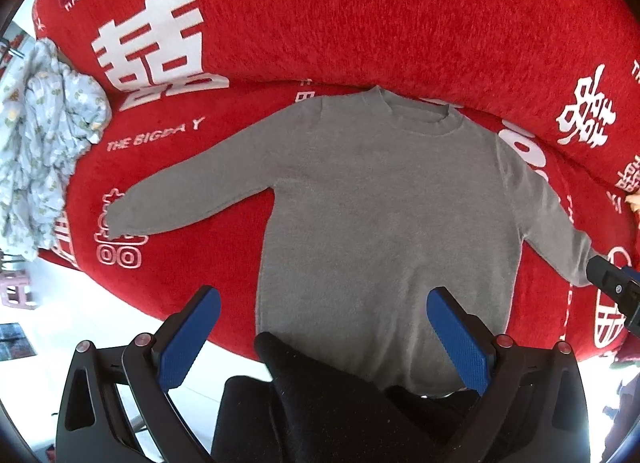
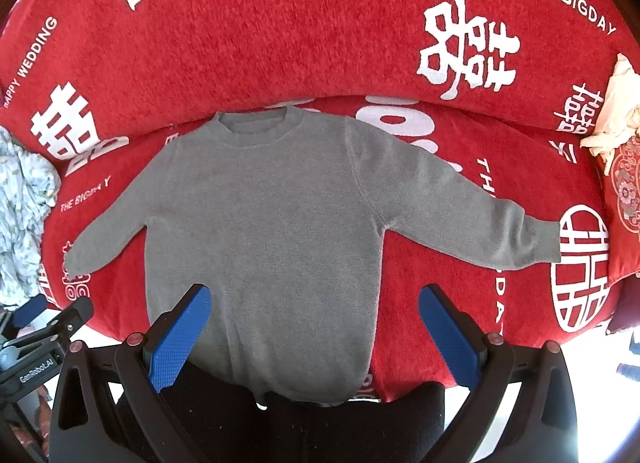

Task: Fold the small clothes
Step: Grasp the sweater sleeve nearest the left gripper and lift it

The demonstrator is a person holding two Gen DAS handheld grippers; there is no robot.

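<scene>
A small grey sweater [image 1: 384,207] lies flat, front up, on a red sofa seat, collar toward the backrest and both sleeves spread out; it also shows in the right wrist view [image 2: 264,223]. My left gripper [image 1: 324,303] is open and empty, held over the sweater's hem. My right gripper [image 2: 316,299] is open and empty, also over the hem, toward the sweater's right side. The right gripper's tip [image 1: 608,283] shows in the left wrist view beside the right sleeve cuff. The left gripper [image 2: 52,327] shows at the left edge of the right wrist view.
The red sofa cover [image 1: 360,23] has white lettering. A crumpled pale blue patterned garment [image 1: 44,143] lies at the sofa's left end. A cream cloth [image 2: 612,111] and a red patterned cushion [image 2: 628,191] sit at the right end. Dark trousers [image 1: 320,395] are below the hem.
</scene>
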